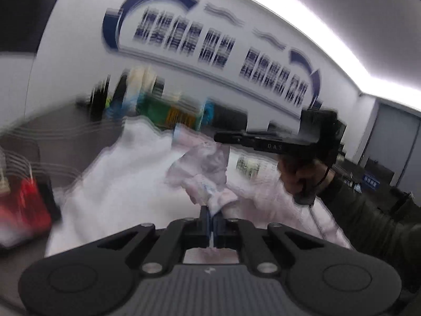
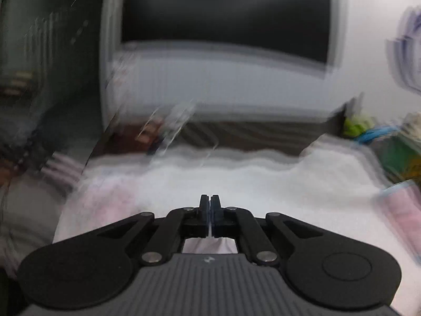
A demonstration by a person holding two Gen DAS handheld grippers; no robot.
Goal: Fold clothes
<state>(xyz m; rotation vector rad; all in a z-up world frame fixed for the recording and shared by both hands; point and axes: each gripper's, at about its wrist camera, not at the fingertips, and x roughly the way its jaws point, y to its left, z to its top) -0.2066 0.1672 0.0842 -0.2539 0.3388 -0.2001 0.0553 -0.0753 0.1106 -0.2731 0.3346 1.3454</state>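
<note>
Pink-and-white garment (image 1: 202, 181) lies bunched on the table (image 1: 65, 131), unfolded. Left hand-held gripper (image 1: 211, 214) is clamped on its near edge; right hand-held gripper (image 2: 209, 201) is together, apparently pinching cloth.

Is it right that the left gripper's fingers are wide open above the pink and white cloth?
Not quite. In the left wrist view the left gripper has its fingers shut, pinching a fold of the pink and white cloth. They are not wide open; the cloth part is right.
</note>
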